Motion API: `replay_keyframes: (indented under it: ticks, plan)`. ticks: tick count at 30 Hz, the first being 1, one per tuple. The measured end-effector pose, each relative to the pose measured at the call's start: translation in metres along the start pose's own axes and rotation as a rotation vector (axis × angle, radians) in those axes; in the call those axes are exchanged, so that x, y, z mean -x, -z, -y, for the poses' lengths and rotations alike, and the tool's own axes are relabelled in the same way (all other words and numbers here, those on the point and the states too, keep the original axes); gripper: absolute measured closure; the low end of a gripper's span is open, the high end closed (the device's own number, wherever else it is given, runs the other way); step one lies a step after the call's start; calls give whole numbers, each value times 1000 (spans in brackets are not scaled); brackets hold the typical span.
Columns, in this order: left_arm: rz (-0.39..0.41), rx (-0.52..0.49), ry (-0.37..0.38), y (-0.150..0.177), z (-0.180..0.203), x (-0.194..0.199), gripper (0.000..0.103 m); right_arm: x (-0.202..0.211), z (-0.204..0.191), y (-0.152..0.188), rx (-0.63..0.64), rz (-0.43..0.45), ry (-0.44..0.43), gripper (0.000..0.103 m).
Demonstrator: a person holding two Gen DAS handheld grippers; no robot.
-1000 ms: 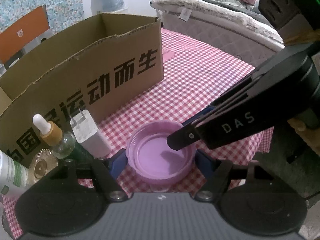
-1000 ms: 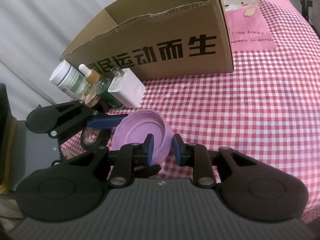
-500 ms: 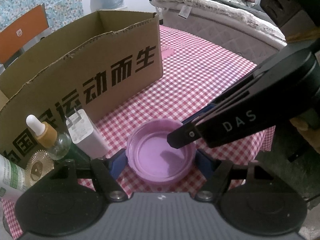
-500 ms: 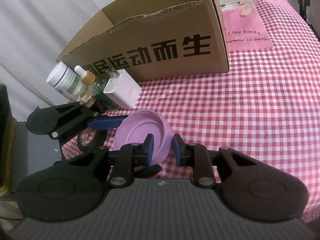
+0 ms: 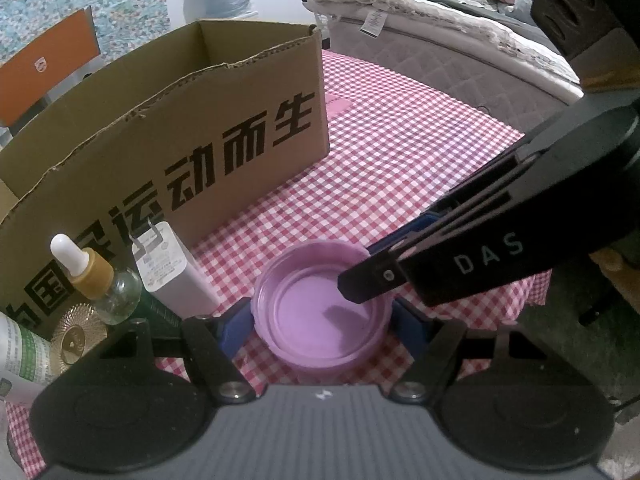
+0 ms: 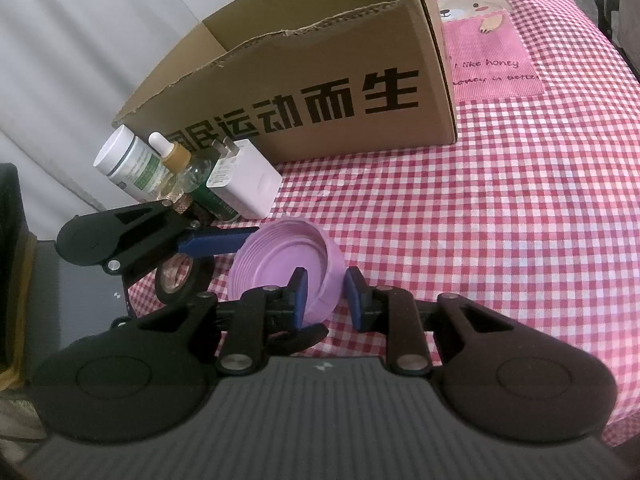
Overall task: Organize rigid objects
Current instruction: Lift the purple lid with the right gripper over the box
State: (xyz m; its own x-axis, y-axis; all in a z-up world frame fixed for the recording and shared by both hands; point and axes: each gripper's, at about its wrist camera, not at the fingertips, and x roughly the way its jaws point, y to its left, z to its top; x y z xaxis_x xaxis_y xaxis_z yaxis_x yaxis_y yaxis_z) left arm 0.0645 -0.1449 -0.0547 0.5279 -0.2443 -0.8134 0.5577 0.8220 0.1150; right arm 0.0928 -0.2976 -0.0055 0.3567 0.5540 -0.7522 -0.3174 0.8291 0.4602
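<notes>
A purple plastic lid (image 5: pixel 324 312) lies open side up, tilted, near the table's front edge; it also shows in the right wrist view (image 6: pixel 286 258). My left gripper (image 5: pixel 324 326) has a blue pad against each side of the lid. My right gripper (image 6: pixel 326 298) straddles the lid's near rim, one finger inside and one outside, with a small gap to the outer pad. An open cardboard box (image 5: pixel 168 136) with black characters stands behind, also in the right wrist view (image 6: pixel 320 76).
Beside the box stand a white charger (image 5: pixel 170 276), a dropper bottle (image 5: pixel 94 276), a white pill bottle (image 6: pixel 128 162) and a gold-capped item (image 5: pixel 74 340). A black tape roll (image 6: pixel 182 280) lies by the left gripper. A bed (image 5: pixel 440 40) lies beyond the checked tablecloth (image 6: pixel 500 208).
Both grippers and the lid have risen slightly and shifted; the box and bottles sit a little lower and farther left in the views. The grips look unchanged.
</notes>
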Motion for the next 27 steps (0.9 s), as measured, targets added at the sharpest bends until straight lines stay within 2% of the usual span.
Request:
replay_keyframes:
  ticks: [9, 16, 21, 27]
  plan:
    - [14, -1, 1, 0, 0, 4, 27, 2, -1, 0, -5, 3, -2, 82]
    - [62, -2, -20, -2, 2, 26, 27, 17, -13, 0, 5, 44, -5, 82]
    - [133, 7, -53, -3, -2, 58, 27, 37, -34, -5, 38, 100, -14, 81]
    - [244, -3, -150, -16, -16, 106, 27, 64, -69, -28, 111, 199, -56, 81]
